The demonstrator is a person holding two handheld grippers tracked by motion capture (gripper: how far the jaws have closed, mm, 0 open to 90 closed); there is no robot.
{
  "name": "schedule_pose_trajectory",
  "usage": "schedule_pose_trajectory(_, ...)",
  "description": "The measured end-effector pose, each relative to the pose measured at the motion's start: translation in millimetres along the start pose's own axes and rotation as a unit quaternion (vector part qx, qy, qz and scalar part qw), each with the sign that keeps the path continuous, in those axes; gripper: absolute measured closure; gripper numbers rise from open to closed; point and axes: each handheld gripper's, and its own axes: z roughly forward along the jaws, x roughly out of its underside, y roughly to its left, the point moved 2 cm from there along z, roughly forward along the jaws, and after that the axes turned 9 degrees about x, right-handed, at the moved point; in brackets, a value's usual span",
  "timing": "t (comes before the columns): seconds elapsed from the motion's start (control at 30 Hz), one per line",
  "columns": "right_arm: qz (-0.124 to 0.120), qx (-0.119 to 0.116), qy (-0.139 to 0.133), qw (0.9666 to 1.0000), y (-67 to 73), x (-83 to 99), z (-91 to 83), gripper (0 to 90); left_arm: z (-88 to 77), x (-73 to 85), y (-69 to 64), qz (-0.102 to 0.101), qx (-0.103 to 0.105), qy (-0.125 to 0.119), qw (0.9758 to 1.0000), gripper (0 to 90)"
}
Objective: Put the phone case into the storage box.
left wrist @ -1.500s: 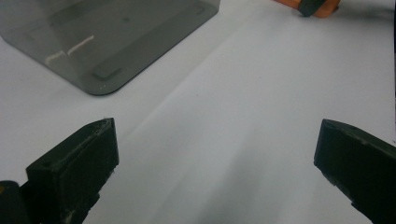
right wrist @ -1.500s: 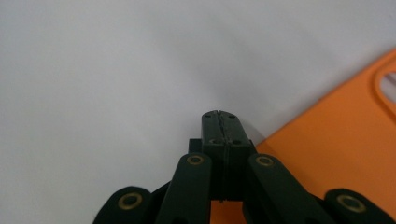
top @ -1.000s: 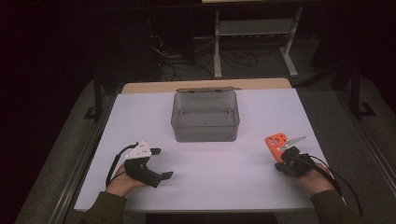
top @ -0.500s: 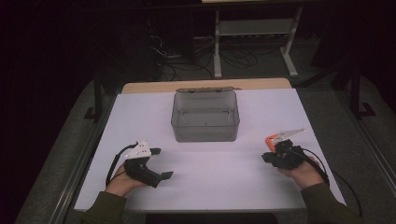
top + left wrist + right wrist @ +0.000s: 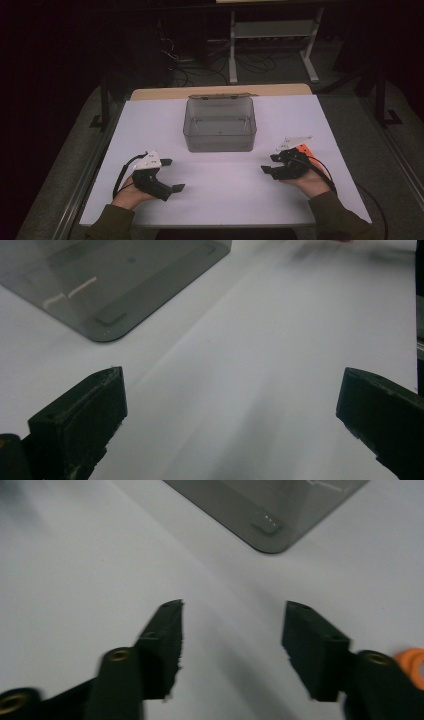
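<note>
A smoky transparent box point(image 5: 220, 125) stands open-topped and empty at the middle of the white table point(image 5: 225, 200). My left gripper point(image 5: 172, 175) rests near the front left, its jaws wide apart with nothing between them, pointing right. In the left gripper view the left gripper point(image 5: 230, 410) faces bare table, with a corner of the box point(image 5: 115, 285) ahead to the left. My right gripper point(image 5: 270, 164) sits at the front right, open and empty, pointing left. The right gripper view shows the right gripper point(image 5: 232, 630) below the box corner point(image 5: 265, 510).
A small orange object point(image 5: 303, 149) lies on the table just behind my right gripper; a bit of the orange object point(image 5: 412, 662) appears at the right edge of the right gripper view. Beyond the table stand a white rack point(image 5: 270, 30) and loose cables point(image 5: 200, 60) on the floor.
My right gripper has swung left and turned toward the table's middle, now partly covering the orange object. The left gripper and the box have stayed put.
</note>
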Motion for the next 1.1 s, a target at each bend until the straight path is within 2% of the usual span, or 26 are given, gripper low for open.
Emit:
schedule_pose_trajectory(0.07, -0.006, -0.003, -0.004, 1.0000, 2.5, 0.1, 1.0, 26.6, -0.1, -0.3, 0.4, 0.002, -0.001, 0.001, 1.0000, 0.0)
schedule_pose_trajectory(0.1, -0.004, -0.008, -0.009, 0.9999, 4.5, 0.7, 1.4, 15.5, -0.2, -0.5, 0.4, 0.002, -0.001, 0.000, 1.0000, 0.0)
schedule_pose_trajectory(0.13, -0.004, -0.008, -0.009, 0.9999, 4.5, 0.7, 1.4, 15.5, -0.6, -0.8, 0.6, 0.003, 0.000, 0.000, 1.0000, 0.0)
schedule_pose_trajectory(0.17, 0.002, -0.005, -0.014, 0.9999, 6.2, 2.1, 1.8, 8.5, -0.9, -1.0, 0.7, 0.003, -0.001, 0.000, 1.0000, 0.0)
schedule_pose_trajectory(0.2, 0.002, -0.005, -0.014, 0.9999, 6.2, 2.1, 1.8, 8.5, -1.2, -1.0, 1.1, 0.003, -0.001, 0.001, 1.0000, 0.0)
schedule_pose_trajectory(0.27, 0.002, -0.007, -0.023, 0.9997, 7.1, 4.3, 2.1, 1.3, -2.2, -0.9, 1.6, 0.001, -0.001, 0.001, 1.0000, 0.0)
schedule_pose_trajectory(0.53, 0.007, -0.012, -0.043, 0.9990, 9.4, 17.3, -0.5, 0.0, -4.0, 0.6, 4.0, -0.002, -0.003, 0.002, 1.0000, 0.0)
schedule_pose_trajectory(0.9, 0.006, -0.014, -0.047, 0.9988, 8.3, 17.6, -3.3, 0.0, -2.3, 2.5, 3.9, -0.006, -0.001, 0.008, 0.9999, 0.0)
schedule_pose_trajectory(1.1, 0.005, -0.007, -0.045, 0.9989, 5.9, 16.0, -6.1, 0.0, -1.1, 2.5, 3.3, -0.004, 0.001, 0.011, 0.9999, 0.0)
